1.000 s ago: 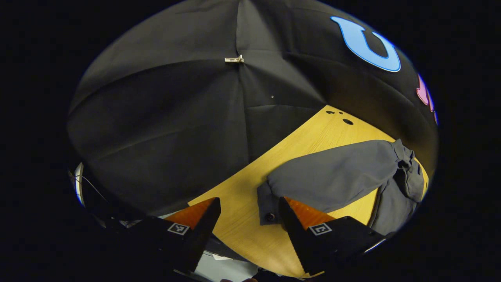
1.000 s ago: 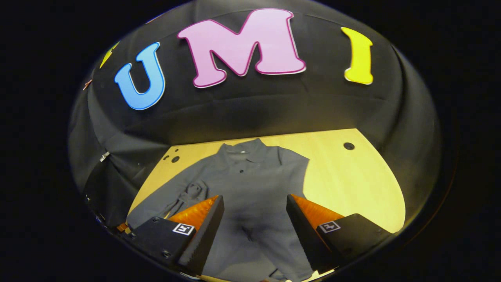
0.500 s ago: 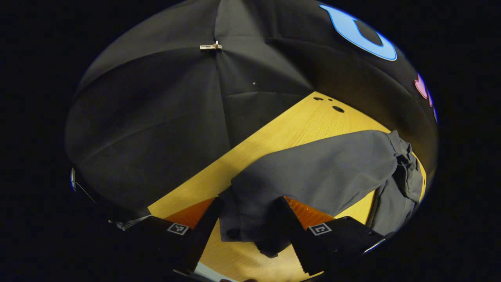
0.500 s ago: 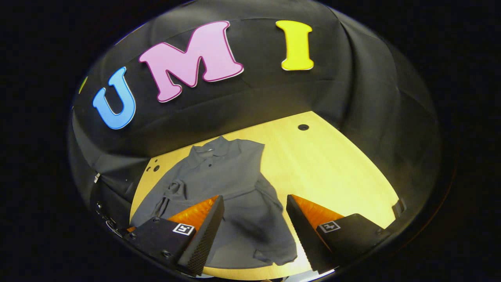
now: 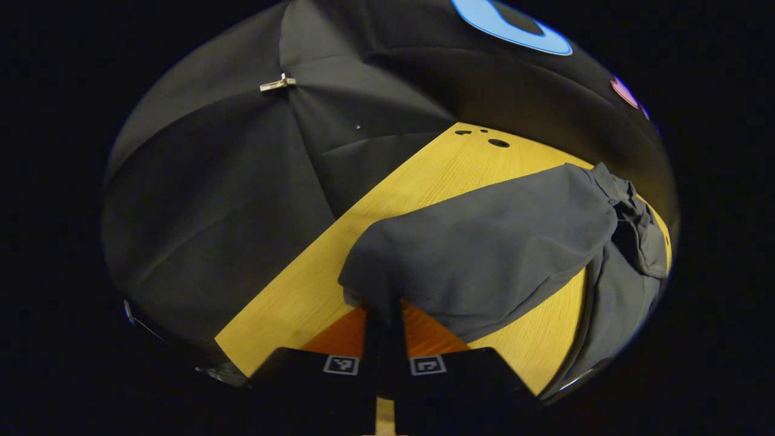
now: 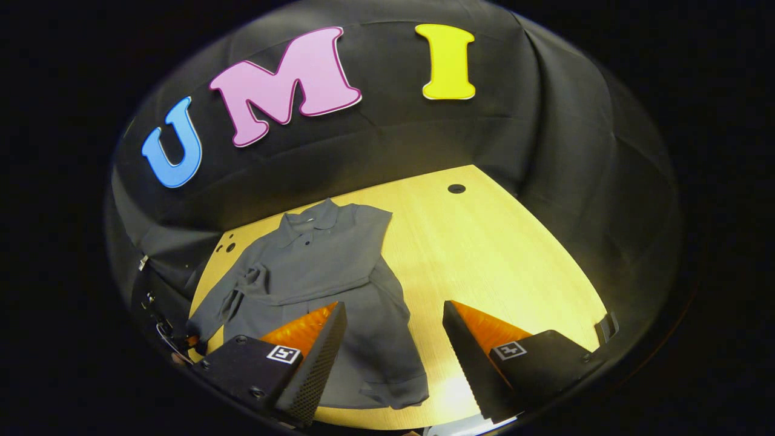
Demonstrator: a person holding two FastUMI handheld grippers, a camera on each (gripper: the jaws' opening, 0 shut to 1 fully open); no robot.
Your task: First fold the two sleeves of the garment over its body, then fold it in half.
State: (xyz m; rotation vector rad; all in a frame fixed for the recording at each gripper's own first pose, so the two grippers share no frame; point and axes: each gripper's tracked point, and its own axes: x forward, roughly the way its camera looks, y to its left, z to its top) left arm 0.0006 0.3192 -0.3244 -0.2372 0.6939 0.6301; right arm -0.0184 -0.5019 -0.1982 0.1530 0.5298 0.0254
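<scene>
- Pinching the cuff end of the left sleeve (image 5: 478, 260), the left gripper (image 5: 382, 318) now has both fingers pressed together on the fabric; half a second ago they stood apart around the cuff, and a second ago they were apart with the cuff just ahead.
- Cuff button seen earlier between the fingers is now hidden.
- Sleeve bulks larger in the left gripper view than before; it runs from the fingertips toward the upper right, where it bunches at the shoulder (image 5: 633, 224).
- Grey garment (image 6: 321, 272) lies flat on the yellow wooden table (image 6: 502, 254), collar (image 6: 315, 217) toward the booth wall, hem toward the camera.
- Right sleeve (image 6: 396, 290) is already folded over the body, lying across the front.
- Left sleeve, in the right gripper view, stretches out to the garment's left side toward the table edge, rumpled near the armpit.
- Right gripper (image 6: 393, 354) is wide open, holds nothing, and hovers above the hem and the bare table beside it.
- Right gripper view has barely shifted from half a second ago; against a second ago it has swung right, garment now left of centre.
- Table holes (image 5: 498, 143) sit at the far corner.
</scene>
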